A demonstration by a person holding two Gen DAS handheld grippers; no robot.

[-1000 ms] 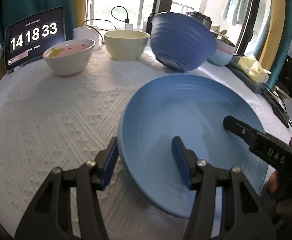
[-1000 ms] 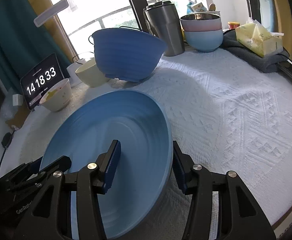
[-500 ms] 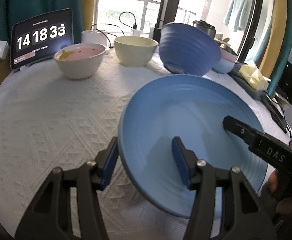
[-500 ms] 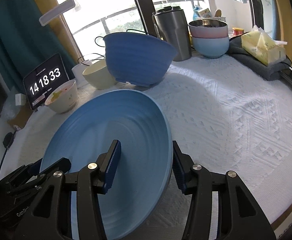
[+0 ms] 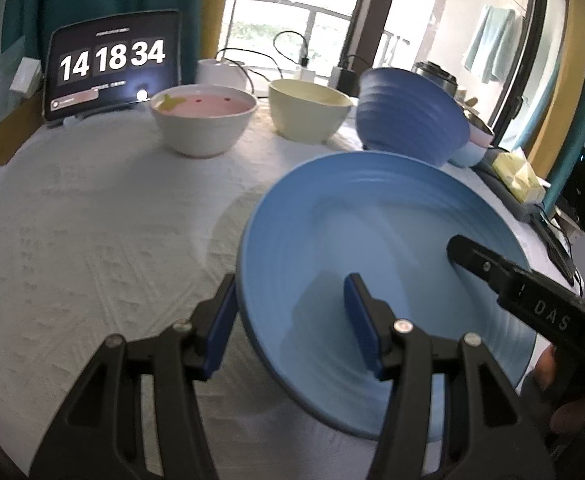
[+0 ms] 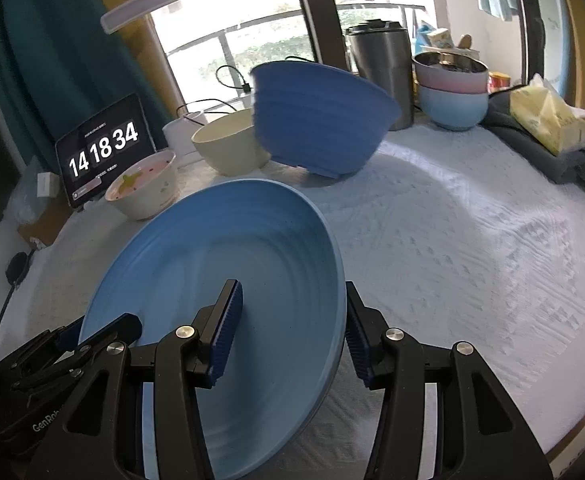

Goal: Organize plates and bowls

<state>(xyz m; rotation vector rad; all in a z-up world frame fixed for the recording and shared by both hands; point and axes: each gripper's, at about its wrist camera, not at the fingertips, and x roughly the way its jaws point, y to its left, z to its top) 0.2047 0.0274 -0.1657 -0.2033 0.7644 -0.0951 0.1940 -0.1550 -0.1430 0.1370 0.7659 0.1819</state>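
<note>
While straddled by both tongs (image 5: 290,322), blue plate (image 5: 372,216).

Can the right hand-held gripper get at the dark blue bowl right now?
Probably not: the right hand-held gripper straddles the rim of the light blue plate, which the left hand-held gripper also straddles. The dark blue bowl sits beyond the plate.

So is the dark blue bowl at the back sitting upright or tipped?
Tipped: the dark blue bowl leans on its base edge, rim slanted, unlike the level cream bowl beside it.
</note>
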